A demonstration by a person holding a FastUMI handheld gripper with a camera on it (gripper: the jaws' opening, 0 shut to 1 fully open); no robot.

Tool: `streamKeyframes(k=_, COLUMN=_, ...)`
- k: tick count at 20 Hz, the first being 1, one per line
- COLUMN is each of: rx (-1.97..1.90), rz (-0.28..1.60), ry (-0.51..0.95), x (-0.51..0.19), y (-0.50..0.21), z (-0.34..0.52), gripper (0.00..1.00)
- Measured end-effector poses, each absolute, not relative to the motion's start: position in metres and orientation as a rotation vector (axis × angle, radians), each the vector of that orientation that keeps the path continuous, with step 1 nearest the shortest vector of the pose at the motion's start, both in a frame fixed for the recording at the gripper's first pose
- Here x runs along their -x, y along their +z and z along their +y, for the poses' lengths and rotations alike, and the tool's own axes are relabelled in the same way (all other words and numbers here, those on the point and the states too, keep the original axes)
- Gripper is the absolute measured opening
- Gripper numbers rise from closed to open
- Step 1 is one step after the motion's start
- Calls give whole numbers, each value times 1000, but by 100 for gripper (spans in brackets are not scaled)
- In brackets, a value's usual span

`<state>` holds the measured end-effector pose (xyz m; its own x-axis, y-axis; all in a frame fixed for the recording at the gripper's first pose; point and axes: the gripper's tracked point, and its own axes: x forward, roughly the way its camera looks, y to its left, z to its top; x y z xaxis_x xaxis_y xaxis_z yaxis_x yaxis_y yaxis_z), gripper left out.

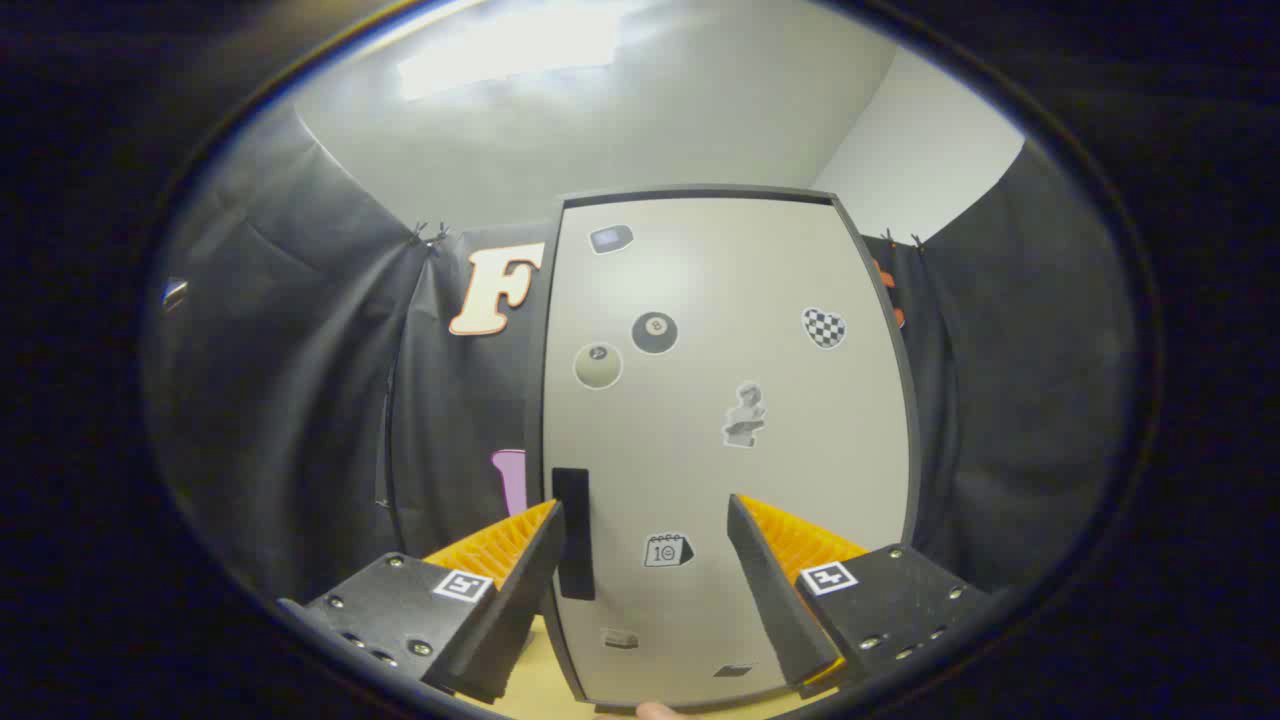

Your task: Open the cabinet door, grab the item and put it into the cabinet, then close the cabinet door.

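We hold the hand-held gripper with its fingers spread wide and nothing between them, aimed at the cabinet door, which stands shut just ahead on the yellow worktop. The door's dark handle runs upright along its left edge, right beside our left fingertip, so we judge the first step, opening the door, is in hand. Next we must shift left until the fingers straddle that handle, then close and pull; the item to store we cannot see from here.

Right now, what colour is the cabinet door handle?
Black, clear in the gripper view: the handle sits on the pale door, by the open gripper.
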<state>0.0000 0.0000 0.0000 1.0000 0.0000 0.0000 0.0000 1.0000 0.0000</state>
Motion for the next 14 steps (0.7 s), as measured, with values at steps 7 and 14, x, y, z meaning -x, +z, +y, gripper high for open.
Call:
streamKeyframes(k=7, rx=16, rz=-35, ry=25, x=-4, y=-2, z=46, gripper=96)
streamKeyframes(k=14, rx=92, rz=106, ry=9, x=-20, y=-54, z=52, gripper=96)
